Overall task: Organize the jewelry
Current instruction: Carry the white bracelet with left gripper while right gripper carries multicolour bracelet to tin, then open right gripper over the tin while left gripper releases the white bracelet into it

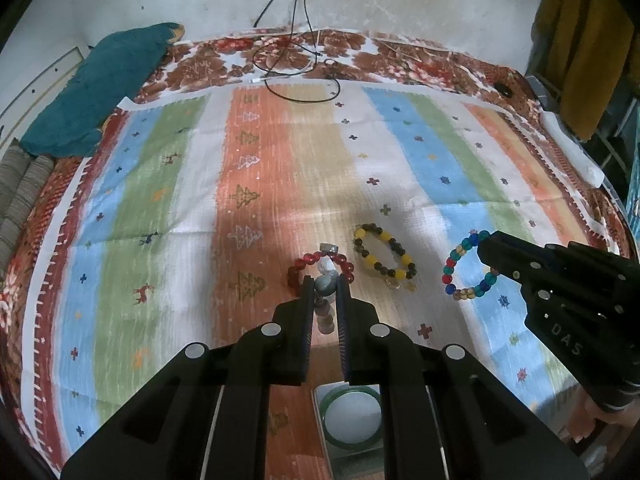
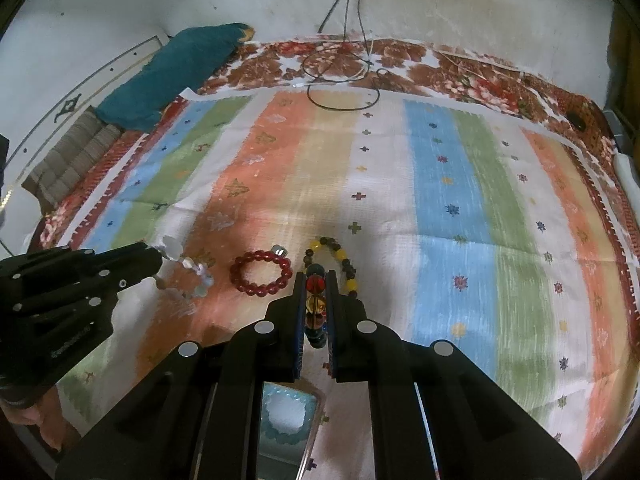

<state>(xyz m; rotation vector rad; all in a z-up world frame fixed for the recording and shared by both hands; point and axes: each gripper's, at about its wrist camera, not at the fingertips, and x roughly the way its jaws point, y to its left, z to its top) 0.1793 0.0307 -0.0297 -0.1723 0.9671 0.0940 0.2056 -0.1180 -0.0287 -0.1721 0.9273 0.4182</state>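
My left gripper (image 1: 325,282) is shut on a pale grey-white bead bracelet (image 1: 325,300), held just above the striped cloth; it also shows from the right wrist view (image 2: 192,270). My right gripper (image 2: 316,276) is shut on a multicolour bead bracelet (image 2: 315,300), also seen in the left wrist view (image 1: 460,268). A red bead bracelet (image 2: 262,272) and a yellow-and-brown bead bracelet (image 1: 384,256) lie on the cloth between the two grippers. A green bangle (image 1: 351,420) sits in a box below the left gripper.
A striped cloth (image 1: 280,160) covers a floral bedspread. Black and white cables (image 1: 296,68) lie at the far edge by the wall. A teal cloth (image 1: 104,88) lies far left. A box with a pale blue bracelet (image 2: 285,420) sits under the right gripper.
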